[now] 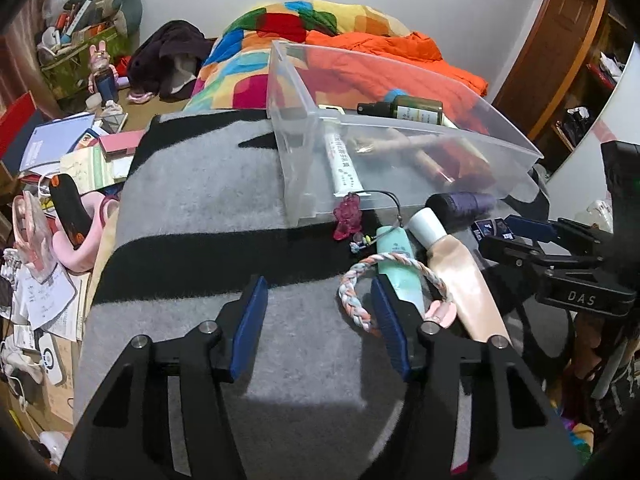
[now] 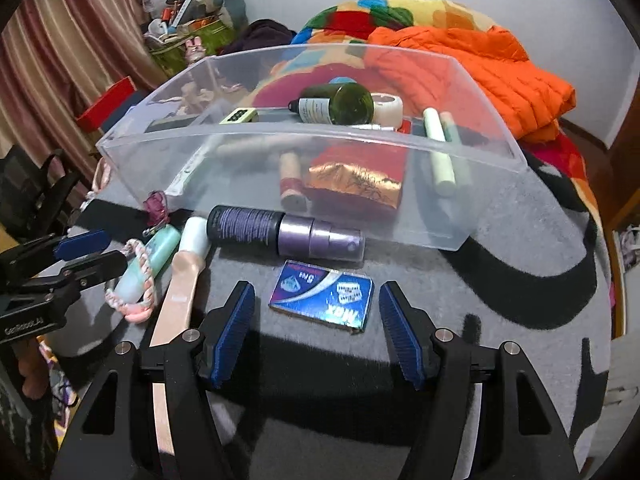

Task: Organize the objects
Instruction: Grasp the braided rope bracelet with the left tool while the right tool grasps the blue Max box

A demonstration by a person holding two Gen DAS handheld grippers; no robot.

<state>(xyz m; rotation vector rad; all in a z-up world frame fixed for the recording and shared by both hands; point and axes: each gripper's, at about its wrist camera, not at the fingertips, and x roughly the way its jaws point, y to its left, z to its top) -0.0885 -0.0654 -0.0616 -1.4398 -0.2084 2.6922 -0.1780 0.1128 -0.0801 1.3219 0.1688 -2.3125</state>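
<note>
Left fingers (image 1: 318, 304) spread beside braided band (image 1: 352, 292), right fingers (image 2: 318, 308) spread (empty) short of blue box (image 2: 324, 300), bare blanket (image 1: 192, 200) leftward.

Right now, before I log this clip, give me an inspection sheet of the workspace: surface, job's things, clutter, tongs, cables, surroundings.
Surface: grey and black fleece blanket.
Job's things: clear plastic bin already holds a dark green bottle and tubes; outside, in front of it, lie a purple spray bottle, a blue flat box, a mint tube, a beige tube, a braided pink-white bracelet and a pink charm.
Clutter: books and papers on the floor.
Tongs: left tongs open, empty, beside the bracelet; right tongs open, straddling the box.
Cables: white cord on the floor.
Surroundings: patchwork quilt, orange jacket.
</note>
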